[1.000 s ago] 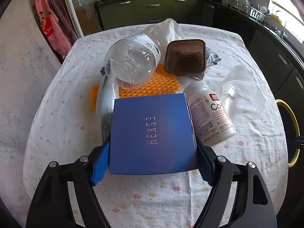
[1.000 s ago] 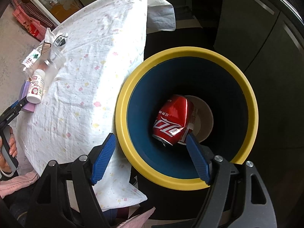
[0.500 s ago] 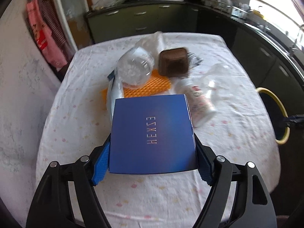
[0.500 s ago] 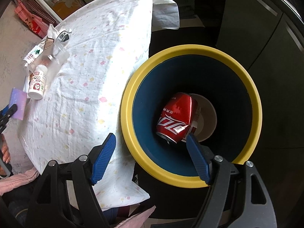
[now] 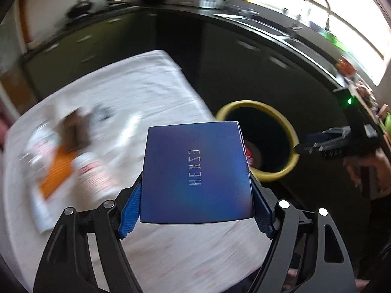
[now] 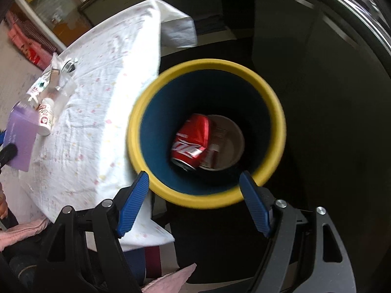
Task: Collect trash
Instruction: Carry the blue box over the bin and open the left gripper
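Note:
My left gripper is shut on a flat blue box and holds it in the air above the table's right side, facing the yellow-rimmed bin. The box also shows at the left of the right wrist view. My right gripper is open and empty, hovering over the bin, which holds a red cola can and a paper cup. The right gripper shows in the left wrist view beside the bin.
On the white tablecloth lie a white pill bottle, an orange mat, a brown tray and clear plastic, all blurred. Dark cabinets stand behind the bin. The pill bottle lies near the table's edge.
My left gripper has lifted the blue box and swung it right, toward the bin. My right gripper has shifted slightly over the bin and stays open.

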Demonstrator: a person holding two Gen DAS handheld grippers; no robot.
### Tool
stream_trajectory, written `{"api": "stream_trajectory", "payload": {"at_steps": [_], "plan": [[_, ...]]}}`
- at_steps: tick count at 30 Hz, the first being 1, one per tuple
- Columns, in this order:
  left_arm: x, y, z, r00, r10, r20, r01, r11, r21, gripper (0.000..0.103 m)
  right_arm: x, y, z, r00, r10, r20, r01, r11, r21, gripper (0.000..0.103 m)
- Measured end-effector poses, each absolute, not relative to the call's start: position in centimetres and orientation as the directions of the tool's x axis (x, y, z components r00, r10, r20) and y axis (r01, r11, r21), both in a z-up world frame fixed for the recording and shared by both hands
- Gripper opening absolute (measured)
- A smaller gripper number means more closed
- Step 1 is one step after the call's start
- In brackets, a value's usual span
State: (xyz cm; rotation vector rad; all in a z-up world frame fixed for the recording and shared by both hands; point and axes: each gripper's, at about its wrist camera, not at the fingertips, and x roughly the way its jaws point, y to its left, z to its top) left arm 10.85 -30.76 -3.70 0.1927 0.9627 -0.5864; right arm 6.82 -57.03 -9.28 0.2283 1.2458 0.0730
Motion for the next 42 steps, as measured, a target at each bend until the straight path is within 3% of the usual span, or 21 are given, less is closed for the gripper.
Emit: {"api": "stream_trajectory", "payload": {"at_steps": [5, 10, 21, 26, 31, 38, 42], "plan": [[12.5, -40.5, -5.5, 0.336, -0.426, -0.84, 0.663, 0.741, -0.11, 0.076, 4.5, -59.6, -9.5, 0.324, 0.164, -0.932, 0.128, 0.968, 0.215, 0.072], [13.7, -47.7, -8.5, 0.302, -0.387, -0.872, 0.701, 0.71, -0.072, 0.076, 2.7, -61.9, -9.6, 0.325, 0.146, -0.934, 0.183, 0.96, 0.213, 0.072], [16.6, -52.8, -13.4, 0.273, -0.323, -0.906, 0.696, 0.716, -0.046, 0.082, 1.8, -63.1, -9.7, 0.321, 0.136, -0.937, 0.208, 0.955, 0.21, 0.075], [15.5, -48.0, -8.1, 0.296, -0.442, -0.847, 0.694, 0.709, -0.127, 0.083, 2.0, -62.2, -9.5, 0.319, 0.123, -0.94, 0.191, 0.963, 0.191, 0.075], [12.9, -40.3, -3.2, 0.401, -0.492, -0.773, 0.684, 0.722, -0.104, 0.093, 3.0, -60.3, -9.3, 0.32, 0.13, -0.938, 0.154, 0.97, 0.187, 0.075], [9.5, -26.7, -1.0, 0.525, -0.424, -0.738, 0.577, 0.815, -0.057, 0.098, 5.8, -55.7, -8.4, 0.317, 0.143, -0.938, 0.059, 0.984, 0.17, 0.075], [8.7, -18.2, -1.5, 0.618, -0.291, -0.73, 0.433, 0.902, 0.007, 0.098, 8.5, -50.7, -7.4, 0.315, 0.169, -0.934, -0.043, 0.986, 0.164, 0.075]]}}
